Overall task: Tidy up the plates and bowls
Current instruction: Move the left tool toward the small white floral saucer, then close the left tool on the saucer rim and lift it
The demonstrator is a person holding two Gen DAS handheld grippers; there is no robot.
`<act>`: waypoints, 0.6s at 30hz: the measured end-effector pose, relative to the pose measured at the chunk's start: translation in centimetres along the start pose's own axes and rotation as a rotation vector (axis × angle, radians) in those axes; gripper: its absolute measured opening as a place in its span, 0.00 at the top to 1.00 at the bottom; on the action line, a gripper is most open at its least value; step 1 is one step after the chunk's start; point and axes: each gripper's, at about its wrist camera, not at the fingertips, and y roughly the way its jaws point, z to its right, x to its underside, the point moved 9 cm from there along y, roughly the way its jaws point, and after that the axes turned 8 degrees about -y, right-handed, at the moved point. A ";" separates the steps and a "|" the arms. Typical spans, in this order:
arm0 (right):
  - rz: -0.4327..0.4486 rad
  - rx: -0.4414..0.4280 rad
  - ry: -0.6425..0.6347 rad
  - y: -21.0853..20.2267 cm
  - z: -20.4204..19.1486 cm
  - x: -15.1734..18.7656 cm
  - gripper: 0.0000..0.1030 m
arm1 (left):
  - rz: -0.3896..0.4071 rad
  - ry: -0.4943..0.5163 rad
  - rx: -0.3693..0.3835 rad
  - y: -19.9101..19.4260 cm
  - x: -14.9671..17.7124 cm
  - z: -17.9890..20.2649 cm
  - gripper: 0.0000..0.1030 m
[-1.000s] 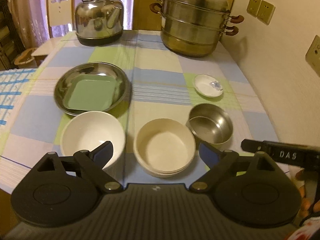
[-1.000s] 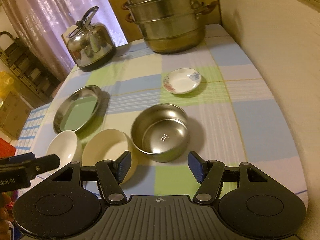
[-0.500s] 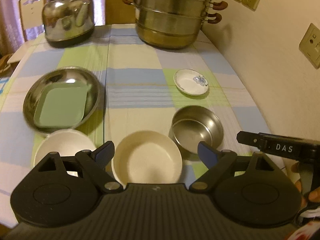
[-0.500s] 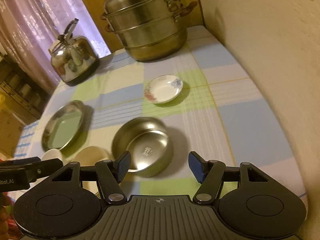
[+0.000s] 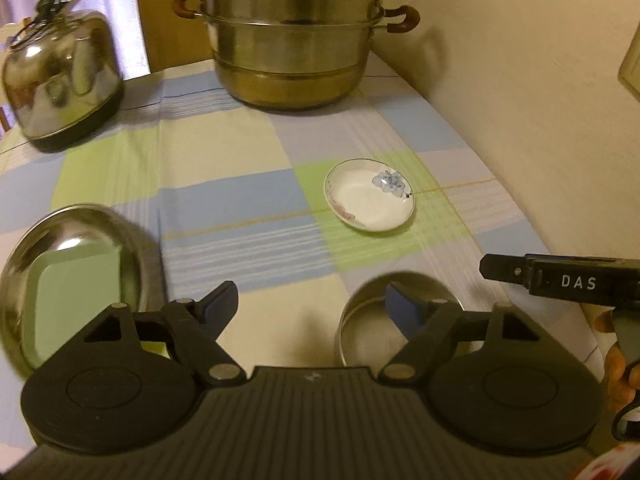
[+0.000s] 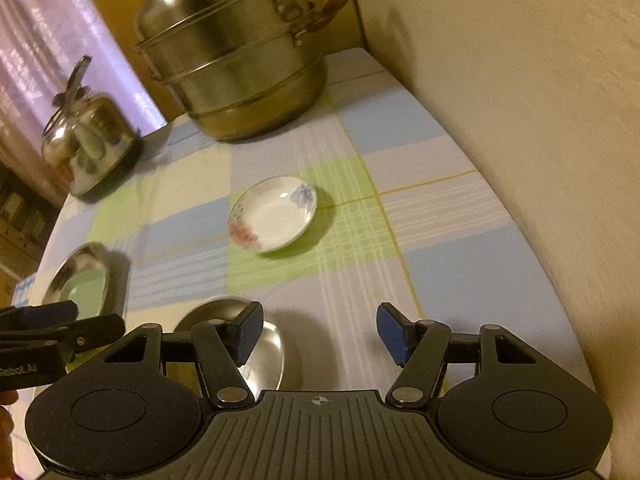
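A small white flowered dish (image 5: 370, 195) sits on the checked tablecloth ahead of both grippers; it also shows in the right wrist view (image 6: 273, 213). A steel bowl (image 5: 362, 330) lies just under my left gripper's right finger and shows under my right gripper's left finger (image 6: 264, 350). A steel plate holding a green square plate (image 5: 68, 280) lies at the left. My left gripper (image 5: 312, 306) is open and empty. My right gripper (image 6: 320, 332) is open and empty, right of the steel bowl.
A large steel steamer pot (image 5: 296, 36) stands at the back. A steel kettle (image 5: 60, 84) stands at the back left. A wall (image 6: 520, 100) runs along the table's right edge. The right gripper's finger (image 5: 560, 280) shows in the left wrist view.
Both grippers have moved forward toward the small dish. The two cream bowls have dropped out of view below the grippers. Both stay open.
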 end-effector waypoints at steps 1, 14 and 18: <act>0.000 0.006 0.005 0.3 0.2 -0.3 0.38 | -0.005 0.001 0.004 0.5 -0.3 0.1 0.25; 0.010 0.039 0.019 5.4 1.1 -3.7 0.51 | -0.062 0.023 0.038 7.0 -3.7 0.8 0.40; 0.005 0.029 0.020 6.9 0.7 -4.4 0.59 | -0.073 0.022 0.048 8.4 -4.3 0.9 0.44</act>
